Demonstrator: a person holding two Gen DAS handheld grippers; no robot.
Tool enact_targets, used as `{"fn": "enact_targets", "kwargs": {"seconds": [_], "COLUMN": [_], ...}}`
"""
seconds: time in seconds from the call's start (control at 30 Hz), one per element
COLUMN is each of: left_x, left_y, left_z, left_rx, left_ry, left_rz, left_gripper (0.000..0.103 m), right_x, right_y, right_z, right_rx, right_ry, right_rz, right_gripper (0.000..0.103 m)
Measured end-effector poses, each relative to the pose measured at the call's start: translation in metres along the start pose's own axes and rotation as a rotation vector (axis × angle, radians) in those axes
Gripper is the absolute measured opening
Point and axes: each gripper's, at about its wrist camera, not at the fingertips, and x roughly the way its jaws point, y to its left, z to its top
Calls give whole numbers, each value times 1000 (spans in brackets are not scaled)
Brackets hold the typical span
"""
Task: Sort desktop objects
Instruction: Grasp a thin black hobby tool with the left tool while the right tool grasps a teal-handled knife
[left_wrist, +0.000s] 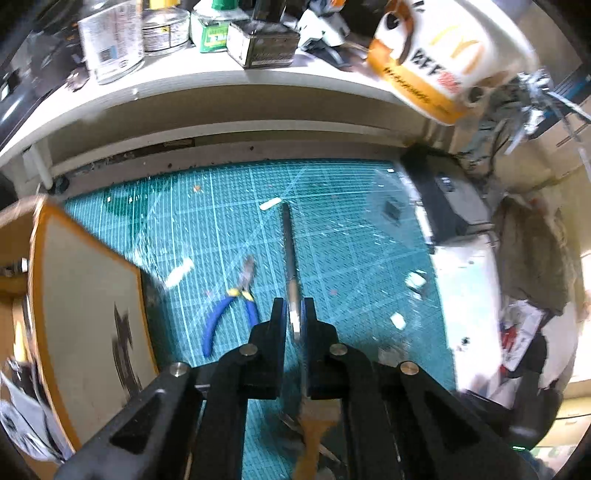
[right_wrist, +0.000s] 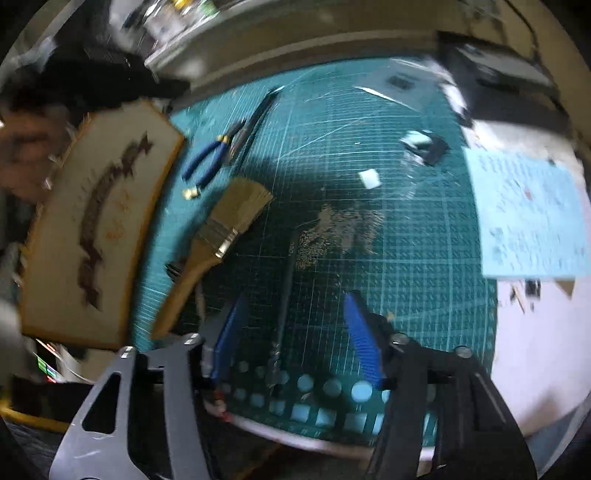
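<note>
Dark grey and slender, the pen-shaped rod (left_wrist: 289, 243) is clamped at its pale near end between the fingers of the left tool (left_wrist: 294, 314) and points away over the green cutting mat (left_wrist: 347, 236) toward the back edge of the counter. Just left of the rod, the blue-handled pliers (left_wrist: 231, 310) lie flat on the mat, apart from it. A framed embroidery panel (left_wrist: 85, 325) borders the mat on the left; a white shelf edge (left_wrist: 229, 85) overhangs the far side, and a white box (left_wrist: 469, 280) closes the right. The mat centre is open apart from small white scraps. The right wrist view adds what the left view hardly shows: a wooden paintbrush (right_wrist: 218, 236) lying diagonally beside the panel, a patch of fine debris (right_wrist: 340, 229), and a pale blue sheet (right_wrist: 532, 214) at the right margin. The right tool (right_wrist: 291, 332) is released, its blue-padded fingers spread wide above the mat's near edge, grasping nothing.
</note>
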Motion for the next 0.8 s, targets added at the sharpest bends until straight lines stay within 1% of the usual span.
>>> {"fn": "enact_targets", "kwargs": {"seconds": [0.1,0.17,0.27,0.3,0.37,0.4,0.43,0.47,0.53,0.6,0.8], "left_x": [-3,-4,-1,1,6,9,13,18,27,37,66], "left_y": [-1,-1,2,4,7,8,7,4,-1,-7,-23], "left_z": [-12,-16,-19,-18,-16,-15,-14,-13,-11,-8,-1], "left_rx": [-7,-12,-32,-41,-58,-68,-72,-67,-57,-47,-18], "left_ry": [3,7,18,18,14,12,12,12,13,14,17], "left_rz": [7,13,23,28,35,38,40,39,38,37,34], "left_gripper": [8,8,9,12,22,29,34,36,45,46,47], "right_x": [18,27,32,32,32,33,34,34,31,24,-17], "right_y": [12,25,43,49,60,67,73,73,67,58,21], "right_z": [0,-2,-7,-10,-16,-19,-20,-19,-17,-14,-3], "right_rx": [-81,-151,-254,-292,-359,-395,-424,-420,-374,-334,-210], "right_ry": [27,17,4,-8,-27,-35,-39,-38,-39,-49,-115], "right_rz": [-55,-106,-220,-233,-260,-284,-308,-303,-279,-262,-240], "right_gripper": [41,40,35,25,14,11,9,8,8,8,8]}}
